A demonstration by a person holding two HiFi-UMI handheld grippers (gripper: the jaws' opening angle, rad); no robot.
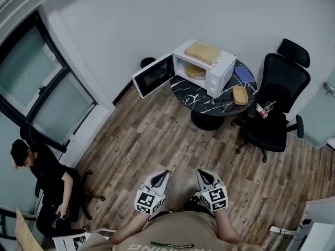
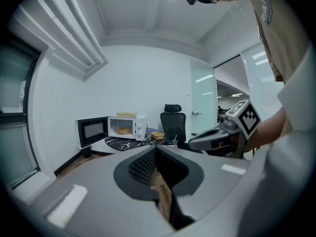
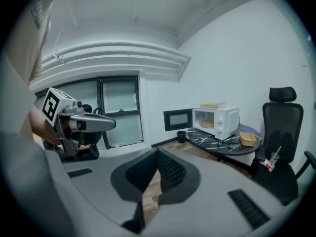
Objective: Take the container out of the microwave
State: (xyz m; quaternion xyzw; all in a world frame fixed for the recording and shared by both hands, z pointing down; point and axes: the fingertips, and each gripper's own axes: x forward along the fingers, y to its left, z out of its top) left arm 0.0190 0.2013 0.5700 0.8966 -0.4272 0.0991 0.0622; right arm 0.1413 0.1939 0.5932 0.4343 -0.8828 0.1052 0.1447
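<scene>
**Left claw [image 1: 163, 175] and right claw [image 1: 204, 177] wait far from the microwave [image 1: 209, 67]**

Both sit clenched on nothing, low at 6 o'clock in the head view. At 12 o'clock, well apart from them, the microwave stands on a round counter [image 1: 209, 101]. Its door [image 1: 153, 76] is swung open toward 9 o'clock, and the container [image 1: 194, 71] lies inside.

The approach seems to come first. Walk up, release one claw before reaching in, enter level so the jaws straddle the container's rim, and keep off the door.

Count: two claws, one microwave, and three tan dishes. These are the container inside, a tray [image 1: 203, 51] on top, and a bowl [image 1: 240, 94] on the counter at 3 o'clock. One chair [image 1: 275, 98] stands beside the counter.
</scene>
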